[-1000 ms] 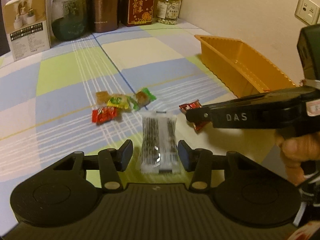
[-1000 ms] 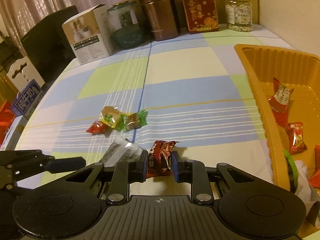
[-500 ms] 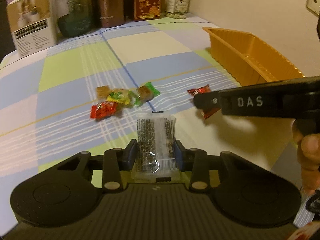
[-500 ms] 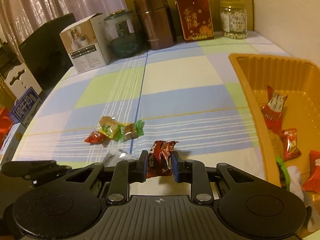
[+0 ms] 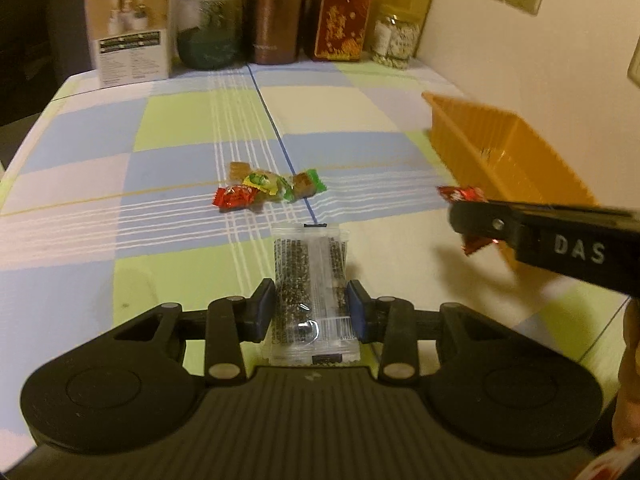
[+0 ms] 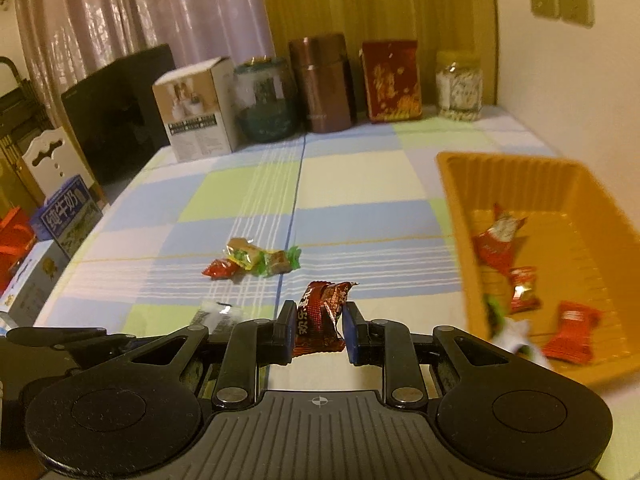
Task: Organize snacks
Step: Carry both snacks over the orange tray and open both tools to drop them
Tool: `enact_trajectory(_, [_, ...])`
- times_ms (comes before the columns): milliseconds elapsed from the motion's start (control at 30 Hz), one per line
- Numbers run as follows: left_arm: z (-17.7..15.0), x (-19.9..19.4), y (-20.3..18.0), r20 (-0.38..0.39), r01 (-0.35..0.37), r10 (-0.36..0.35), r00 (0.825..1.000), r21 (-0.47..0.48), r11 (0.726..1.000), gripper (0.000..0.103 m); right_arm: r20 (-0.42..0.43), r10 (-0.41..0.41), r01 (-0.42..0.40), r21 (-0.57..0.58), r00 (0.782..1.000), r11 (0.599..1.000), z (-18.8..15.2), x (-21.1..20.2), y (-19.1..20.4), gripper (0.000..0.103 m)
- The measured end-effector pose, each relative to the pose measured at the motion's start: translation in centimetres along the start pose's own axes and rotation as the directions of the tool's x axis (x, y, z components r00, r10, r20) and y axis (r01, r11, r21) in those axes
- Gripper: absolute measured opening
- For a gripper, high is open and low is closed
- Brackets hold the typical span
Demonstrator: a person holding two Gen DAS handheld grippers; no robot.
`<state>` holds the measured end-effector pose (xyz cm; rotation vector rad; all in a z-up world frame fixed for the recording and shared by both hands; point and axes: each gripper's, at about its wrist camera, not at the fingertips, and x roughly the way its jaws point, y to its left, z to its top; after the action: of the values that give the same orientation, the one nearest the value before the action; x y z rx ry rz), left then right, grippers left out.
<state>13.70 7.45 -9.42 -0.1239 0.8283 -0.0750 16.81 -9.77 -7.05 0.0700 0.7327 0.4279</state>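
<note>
My left gripper [image 5: 311, 305] is shut on a clear packet of dark seaweed-like snack [image 5: 310, 280], held above the checked tablecloth. My right gripper [image 6: 318, 326] is shut on a dark red candy wrapper [image 6: 320, 314], lifted off the table to the left of the orange tray [image 6: 456, 200]. The red candy also shows in the left wrist view [image 5: 460, 194], at the tip of the right gripper [image 5: 476, 220]. A small pile of wrapped candies [image 5: 268, 190] lies mid-table, also seen in the right wrist view [image 6: 252, 262]. The tray holds several red candies [image 6: 496, 240].
Along the table's far edge stand a white box [image 5: 132, 30], a green glass jar [image 5: 210, 28], a brown canister [image 5: 276, 20], a red box [image 5: 342, 24] and a jar of nuts [image 5: 396, 42]. A wall runs along the right. Boxes sit on the left floor [image 6: 64, 212].
My left gripper has closed on the clear packet and raised it. My right gripper has lifted the red candy and moved right, toward the orange tray.
</note>
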Motion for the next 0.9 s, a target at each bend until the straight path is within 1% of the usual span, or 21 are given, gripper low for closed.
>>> enact_trajectory(67, [0.0, -1.4, -0.4, 0.014, 0.004, -0.003, 1.0, -0.024, 1.0, 0.035, 0.013, -0.006, 0.006, 0.003, 1.0, 1.0, 0.1, -1.5, -0.2, 0.025])
enact_trajectory(267, [-0.1, -5.0, -2.7, 0.049, 0.011, -0.009, 0.999, -0.036, 0.999, 0.035, 0.038, -0.019, 0.018, 0.01, 0.999, 1.0, -0.4, -5.5, -0.8, 0.025])
enact_trajectory(467, [-0.5, -7.7, -5.1, 0.06, 0.008, -0.006, 0.998, -0.023, 1.0, 0.035, 0.06, -0.047, 0.046, 0.015, 0.997, 0.999, -0.8, -8.6, -1.7, 0.025])
enact_trajectory(700, [-0.5, -9.5, -7.3, 0.075, 0.024, -0.024, 0.997, -0.007, 1.0, 0.035, 0.08, -0.081, 0.077, 0.044, 0.994, 0.996, -1.2, -11.6, -3.4, 0.025])
enact_trajectory(900, [-0.2, -10.2, -9.1, 0.087, 0.04, -0.042, 0.995, 0.015, 0.999, 0.035, 0.094, -0.108, 0.102, 0.068, 0.99, 0.992, -1.5, -13.5, -5.0, 0.025])
